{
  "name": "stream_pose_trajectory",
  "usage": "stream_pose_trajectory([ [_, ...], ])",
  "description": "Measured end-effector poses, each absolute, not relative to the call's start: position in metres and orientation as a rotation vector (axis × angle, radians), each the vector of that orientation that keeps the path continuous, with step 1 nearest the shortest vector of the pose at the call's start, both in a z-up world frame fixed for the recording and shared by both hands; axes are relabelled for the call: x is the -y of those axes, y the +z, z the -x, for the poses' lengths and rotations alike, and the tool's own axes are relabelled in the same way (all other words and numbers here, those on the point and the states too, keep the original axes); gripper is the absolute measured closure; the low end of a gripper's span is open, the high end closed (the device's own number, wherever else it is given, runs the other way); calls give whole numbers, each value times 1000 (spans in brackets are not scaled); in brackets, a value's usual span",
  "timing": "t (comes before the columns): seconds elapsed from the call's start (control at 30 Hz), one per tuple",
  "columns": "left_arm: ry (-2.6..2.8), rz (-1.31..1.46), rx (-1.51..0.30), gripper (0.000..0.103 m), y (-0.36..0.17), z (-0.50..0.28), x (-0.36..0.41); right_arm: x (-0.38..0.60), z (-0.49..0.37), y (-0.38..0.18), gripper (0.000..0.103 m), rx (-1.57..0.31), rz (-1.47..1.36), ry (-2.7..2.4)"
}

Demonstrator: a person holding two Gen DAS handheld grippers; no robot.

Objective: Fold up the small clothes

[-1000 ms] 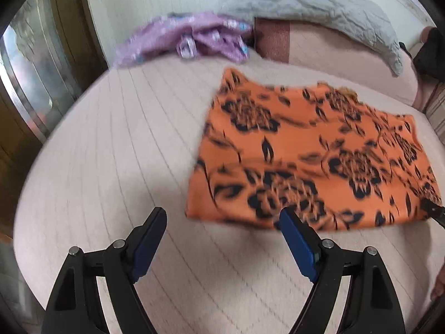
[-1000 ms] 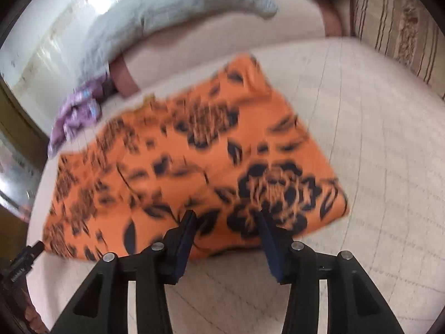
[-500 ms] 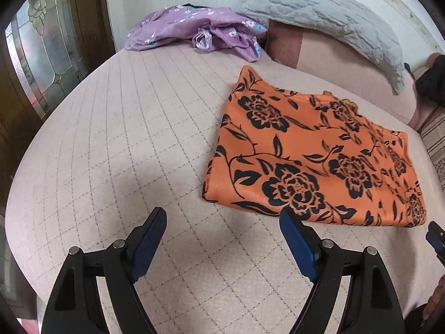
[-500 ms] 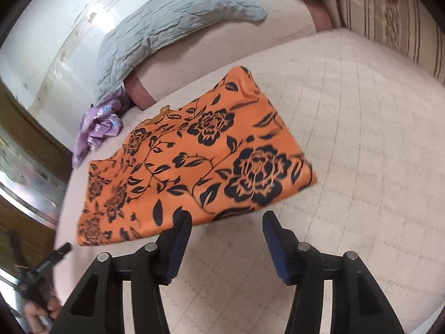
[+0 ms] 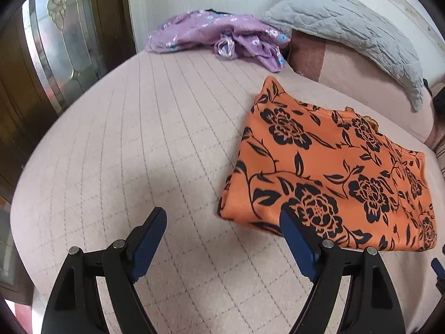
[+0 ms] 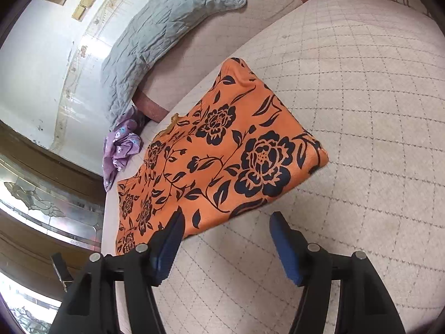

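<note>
- Orange floral garment [image 5: 333, 178] lies flat on the quilted bed cover [image 5: 139, 153], as a compact rectangle with straight edges; in the right wrist view it reads the same way [image 6: 222, 161].
- The edge nearest the left camera shows more than one layer of cloth stacked, so the piece looks folded at least once. Judgement: this garment is at or near its finished fold.
- A small frilled bit of trim pokes out along the far edge, toward the bolster; minor untidiness, otherwise the top is smooth.
- Left gripper [image 5: 222, 236]: jaws spread wide, nothing between them, hovering above the bed cover just short of the garment's near corner. Not touching cloth.
- Right gripper [image 6: 225, 240]: jaws spread, empty, above the bed cover at the garment's near edge; its left finger overlaps the orange cloth in the view, but contact cannot be confirmed.
- Purple floral garment [image 5: 219, 36] lies crumpled in a heap at the far side of the bed, well apart from the orange one, beside the grey quilted pillow [image 5: 347, 33]. Unfolded.
- Judgement on progress: one item apparently done, one visibly left. Whether the orange piece needs one more fold to count as finished cannot be settled from these views.
- Remaining work as it appears: fetch the purple piece, spread it, fold it.
</note>
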State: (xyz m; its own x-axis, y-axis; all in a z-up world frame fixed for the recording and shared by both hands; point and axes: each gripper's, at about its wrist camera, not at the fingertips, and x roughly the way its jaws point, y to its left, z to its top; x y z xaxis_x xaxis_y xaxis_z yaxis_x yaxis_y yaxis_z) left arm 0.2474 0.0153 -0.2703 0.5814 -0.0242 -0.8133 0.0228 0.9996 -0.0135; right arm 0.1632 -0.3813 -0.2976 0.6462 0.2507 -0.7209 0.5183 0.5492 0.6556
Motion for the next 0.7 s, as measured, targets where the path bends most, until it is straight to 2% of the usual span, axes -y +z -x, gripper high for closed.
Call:
stream_pose_trajectory([
  [0.2,-33,-55,-891,19,-263,-245,-4,377,-170,-298,36,-892,-1015,-147],
  [0.7,-44,-61,-874,19,-258,-245,1,365,-187,-306,36,-919,-1004,-102],
])
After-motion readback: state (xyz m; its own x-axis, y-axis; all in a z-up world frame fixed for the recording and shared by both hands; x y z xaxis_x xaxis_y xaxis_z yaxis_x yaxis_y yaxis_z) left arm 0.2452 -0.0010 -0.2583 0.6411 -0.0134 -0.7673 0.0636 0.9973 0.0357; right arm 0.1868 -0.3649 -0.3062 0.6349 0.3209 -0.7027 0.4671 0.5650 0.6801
